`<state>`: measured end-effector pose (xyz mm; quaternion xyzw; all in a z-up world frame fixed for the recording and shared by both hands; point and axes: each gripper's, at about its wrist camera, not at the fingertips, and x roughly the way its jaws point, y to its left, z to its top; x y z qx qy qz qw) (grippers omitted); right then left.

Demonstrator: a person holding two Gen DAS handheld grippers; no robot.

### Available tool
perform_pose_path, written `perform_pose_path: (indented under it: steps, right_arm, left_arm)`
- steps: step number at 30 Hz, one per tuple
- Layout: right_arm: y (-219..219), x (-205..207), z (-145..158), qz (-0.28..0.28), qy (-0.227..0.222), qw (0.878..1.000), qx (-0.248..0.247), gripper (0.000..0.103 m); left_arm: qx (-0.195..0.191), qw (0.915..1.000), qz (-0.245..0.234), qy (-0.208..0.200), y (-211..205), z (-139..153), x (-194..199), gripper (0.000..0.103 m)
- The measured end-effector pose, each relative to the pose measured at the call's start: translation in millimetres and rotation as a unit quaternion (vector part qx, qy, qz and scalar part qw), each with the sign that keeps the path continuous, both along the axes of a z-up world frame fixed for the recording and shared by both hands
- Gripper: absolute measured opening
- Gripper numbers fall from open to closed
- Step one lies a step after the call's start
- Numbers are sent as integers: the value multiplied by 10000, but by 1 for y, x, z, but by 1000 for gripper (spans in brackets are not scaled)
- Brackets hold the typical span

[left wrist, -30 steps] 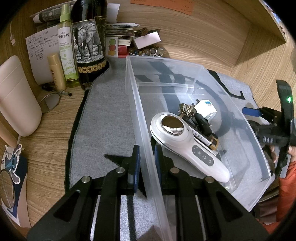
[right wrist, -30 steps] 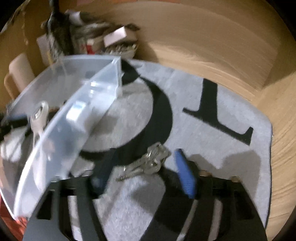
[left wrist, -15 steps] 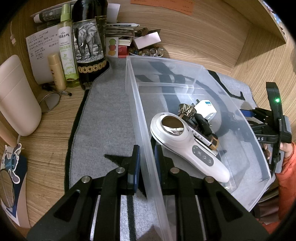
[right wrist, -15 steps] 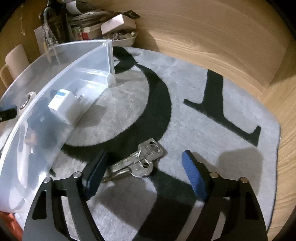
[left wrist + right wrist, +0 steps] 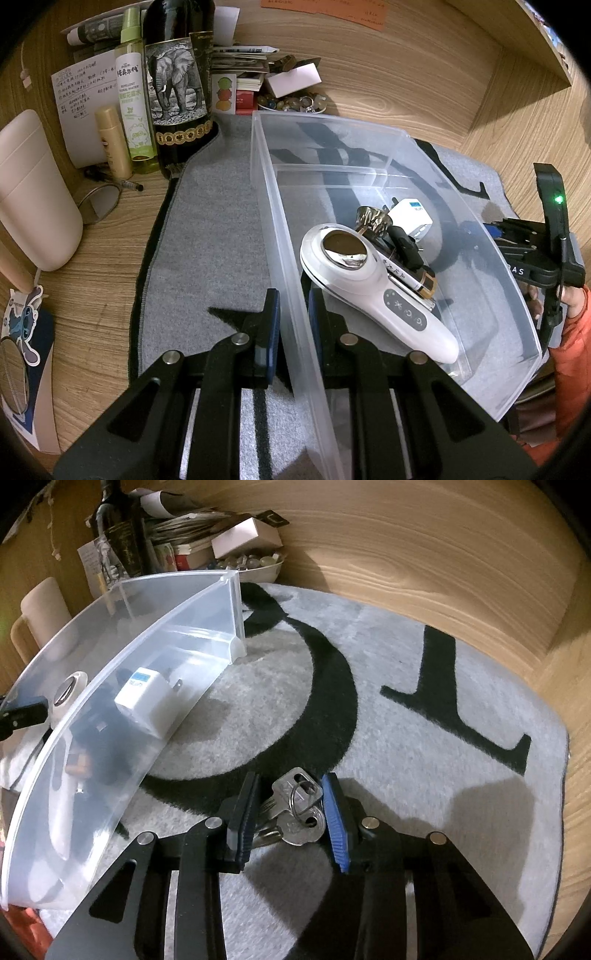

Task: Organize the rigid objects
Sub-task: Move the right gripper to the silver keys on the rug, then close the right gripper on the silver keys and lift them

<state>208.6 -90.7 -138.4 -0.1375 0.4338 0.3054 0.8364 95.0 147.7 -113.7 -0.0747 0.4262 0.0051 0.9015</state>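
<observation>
Left tool point(image 5: 293, 314) pinches the near long wall of the clear rectangular plastic bin point(image 5: 280, 236), one blue-padded finger outside the wall and the other inside, both pressed against the plastic. That bin rests on a grey felt mat with black lettering point(image 5: 207, 236) spread over the wooden counter point(image 5: 96, 280). Inside the bin lie a white handheld device with a round metal head and three buttons point(image 5: 373, 284), a white cube-shaped plug adapter point(image 5: 412, 218), and a few small dark items between them that are too cluttered to tell apart.

Right tool point(image 5: 288, 812) sits low on the mat just beside the bin's outer wall, its fingers point(image 5: 334, 823) drawn in on either side of a bunch of silver keys on a ring point(image 5: 295, 812). The blue pad touches the ring side of the bunch; on the other side the key blades run under or against the dark pad, and I cannot tell whether the grip is firm. The keys lie on the mat over a black letter.

Behind the mat stand a dark bottle with an elephant label point(image 5: 177, 85), a green spray bottle point(image 5: 133, 99), a small tan tube point(image 5: 112, 142) and a shallow dish of beads point(image 5: 291, 101). A cream rounded container point(image 5: 33, 192) sits at the left.
</observation>
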Motion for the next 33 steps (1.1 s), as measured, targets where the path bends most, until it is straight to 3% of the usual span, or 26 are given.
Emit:
perform_pose_path:
  steps: [1, 4, 7, 15, 16, 18, 20, 21, 26, 29, 33]
  right_arm:
    - [0, 0, 0, -13, -10, 10000, 12, 25]
    - [-2, -2, 3, -40, 6, 10000, 73, 25]
    - [-5, -6, 6, -53, -69, 9999, 119, 10]
    - [-8, -9, 18, -102, 85, 9997, 206, 9]
    - [-10, -10, 20, -112, 171, 9995, 237, 10]
    - [-10, -13, 22, -86, 128, 9997, 206, 23]
    - [-12, -19, 24, -44, 9, 9999, 149, 56]
    - [-13, -23, 25, -19, -55, 9999, 130, 60]
    - [-7, -39, 16, 374, -115, 9990, -236, 71]
    - [-3, -43, 4, 537, -140, 9969, -558, 71]
    - [-7, -30, 3, 479, -98, 9977, -465, 71]
  left_arm:
    - [-1, 10000, 1, 0, 0, 0, 0, 15]
    - [2, 10000, -1, -1, 0, 0, 0, 15]
    - [1, 10000, 0, 1, 0, 0, 0, 15]
    - [11, 10000, -7, 10, 0, -1, 0, 15]
    - [13, 10000, -9, 12, 0, -1, 0, 15]
    - [20, 10000, -12, 9, 0, -1, 0, 15]
    - [16, 10000, -11, 8, 0, -1, -1, 15]
    - [15, 10000, -11, 7, 0, -2, -1, 15]
    - [15, 10000, -8, 8, 0, -1, 0, 15]
    - [17, 10000, -11, 7, 0, -1, -1, 15]
    - [22, 10000, -11, 11, 0, -1, -1, 15]
